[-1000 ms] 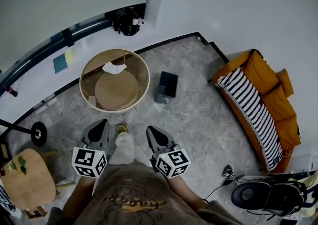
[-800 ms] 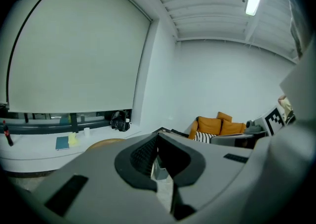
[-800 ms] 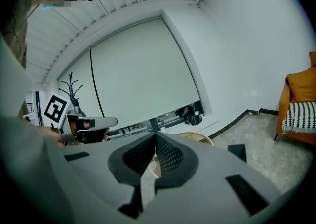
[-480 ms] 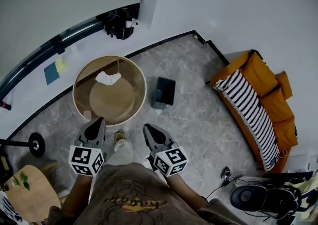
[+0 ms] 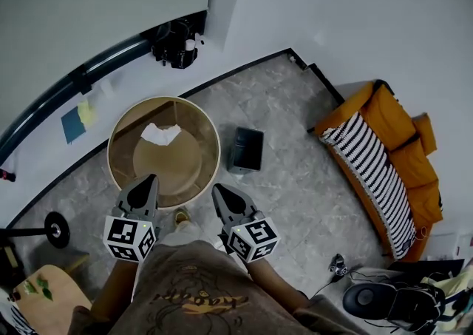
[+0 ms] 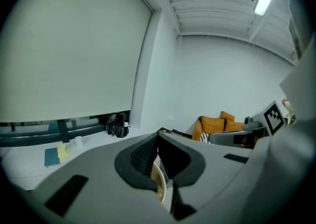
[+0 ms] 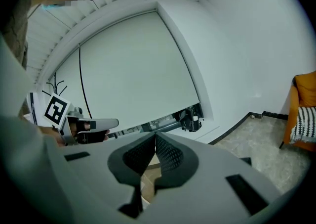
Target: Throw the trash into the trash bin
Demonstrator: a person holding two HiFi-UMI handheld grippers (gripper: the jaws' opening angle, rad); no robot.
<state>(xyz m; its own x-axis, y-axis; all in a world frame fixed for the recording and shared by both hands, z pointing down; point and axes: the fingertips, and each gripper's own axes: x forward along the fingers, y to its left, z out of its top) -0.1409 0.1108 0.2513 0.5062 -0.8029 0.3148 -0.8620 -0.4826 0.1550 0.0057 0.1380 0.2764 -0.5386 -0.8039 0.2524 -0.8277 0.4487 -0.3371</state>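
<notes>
Holding left gripper (image 5: 148, 179) and right gripper (image 5: 219, 190) shut and empty at the near rim of the round table (image 5: 214, 141). Spotting crumpled trash (image 5: 160, 133) on its far side (trash bin (image 5: 246, 150) on the floor, just right).

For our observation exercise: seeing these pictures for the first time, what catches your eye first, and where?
The orange sofa with a striped throw glows at the right. Centre-left stands a round wooden table bearing crumpled white paper, with a dark trash bin on the floor just to its right.
</notes>
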